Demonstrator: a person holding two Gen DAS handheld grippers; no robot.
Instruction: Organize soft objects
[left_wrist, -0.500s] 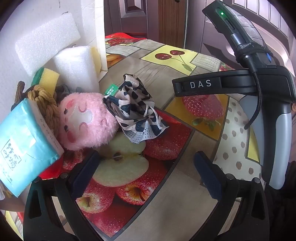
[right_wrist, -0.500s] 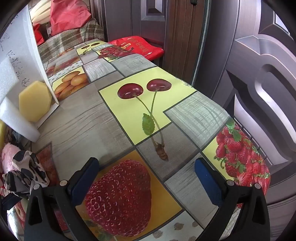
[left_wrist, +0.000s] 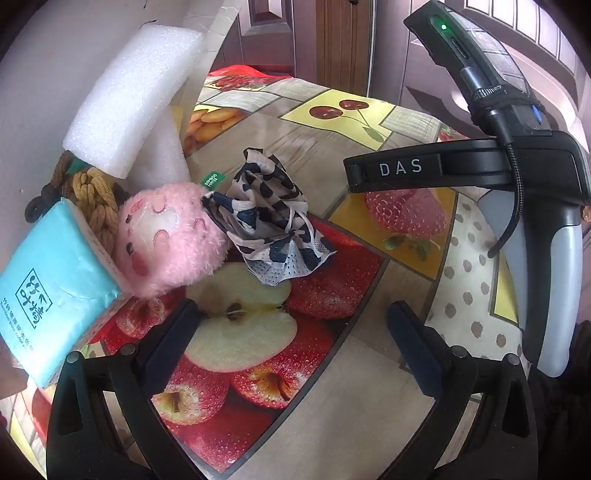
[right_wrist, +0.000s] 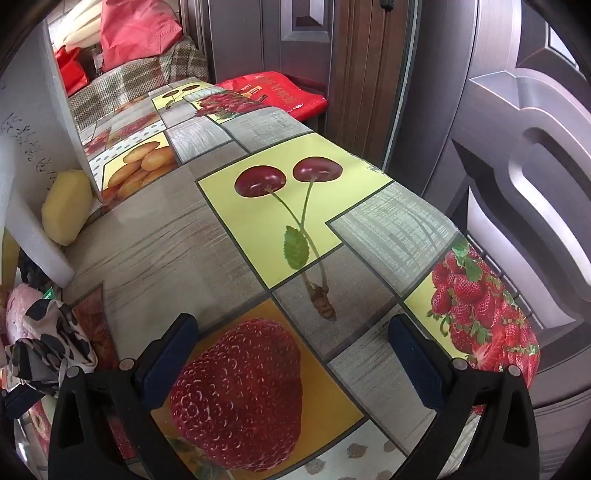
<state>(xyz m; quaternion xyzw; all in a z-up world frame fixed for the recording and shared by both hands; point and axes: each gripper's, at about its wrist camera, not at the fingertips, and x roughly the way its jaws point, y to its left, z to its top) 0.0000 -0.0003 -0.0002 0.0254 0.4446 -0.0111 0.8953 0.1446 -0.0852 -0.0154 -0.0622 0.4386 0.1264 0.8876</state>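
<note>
In the left wrist view, the left claw (left_wrist: 291, 343) is hanging over the table (left_wrist: 369, 406) with its jaws standing wide apart and nothing between them. The table is wearing a glossy cloth printed with apples, strawberries and cherries. The soft objects are sitting in a cluster at the left against a white wall: a pink plush toy (left_wrist: 170, 240) is touching a cow-print cloth pouch (left_wrist: 269, 218) on its right and a teal tissue pack (left_wrist: 51, 288) on its left, with braided cords (left_wrist: 92, 195) behind and a white foam block (left_wrist: 133, 96) leaning above them. The right claw's body (left_wrist: 517, 177) is showing from the side at the right. In the right wrist view, the right claw (right_wrist: 291, 354) is likewise standing wide apart and empty, over a printed strawberry. This view is showing what the other hides: dark panelled doors (right_wrist: 517, 166), a red bag (right_wrist: 273, 92) beyond the table's far end, and a yellow sponge (right_wrist: 66, 206) against the wall. The pouch (right_wrist: 51, 343) is appearing only at the left edge.
</note>
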